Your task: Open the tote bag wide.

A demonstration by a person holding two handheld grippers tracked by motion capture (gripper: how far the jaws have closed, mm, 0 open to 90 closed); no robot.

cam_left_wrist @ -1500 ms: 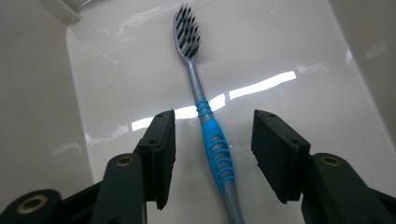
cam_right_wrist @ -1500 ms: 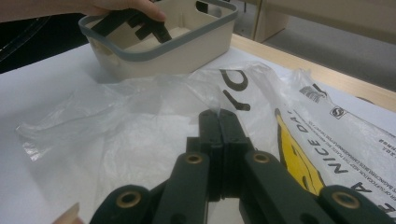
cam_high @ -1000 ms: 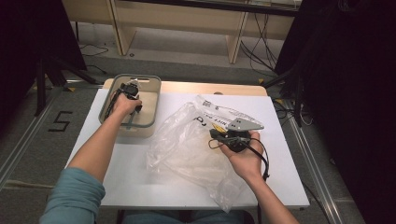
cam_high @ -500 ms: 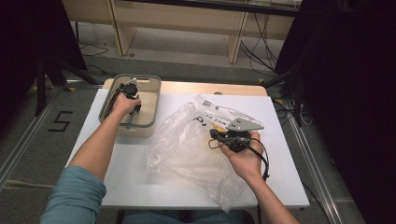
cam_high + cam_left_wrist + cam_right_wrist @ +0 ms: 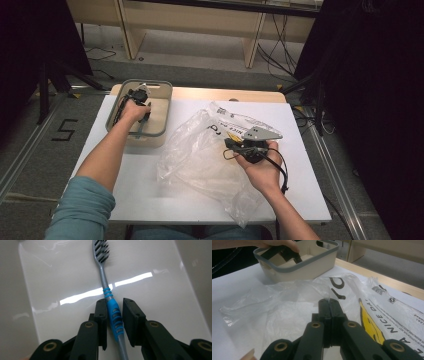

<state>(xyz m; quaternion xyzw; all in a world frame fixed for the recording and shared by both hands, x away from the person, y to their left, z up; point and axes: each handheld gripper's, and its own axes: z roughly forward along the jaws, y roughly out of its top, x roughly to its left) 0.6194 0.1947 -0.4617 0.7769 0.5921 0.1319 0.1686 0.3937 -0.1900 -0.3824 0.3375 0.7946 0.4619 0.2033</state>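
A grey-and-blue toothbrush lies on the floor of the cream basket. My left gripper reaches down into the basket and straddles the brush's blue grip. Its jaws have just been closing; the left pad touches the handle and a gap stays at the right pad. In the high view this left gripper is at the basket's left half. A crumpled clear plastic bag with yellow print lies mid-table. My right gripper is shut on a fold of the bag near its printed end.
The white table has a wooden strip along its far edge. The basket stands at its far left corner. Bare table surface lies in front of the basket and to the right of the bag. Dark floor rails run along both sides.
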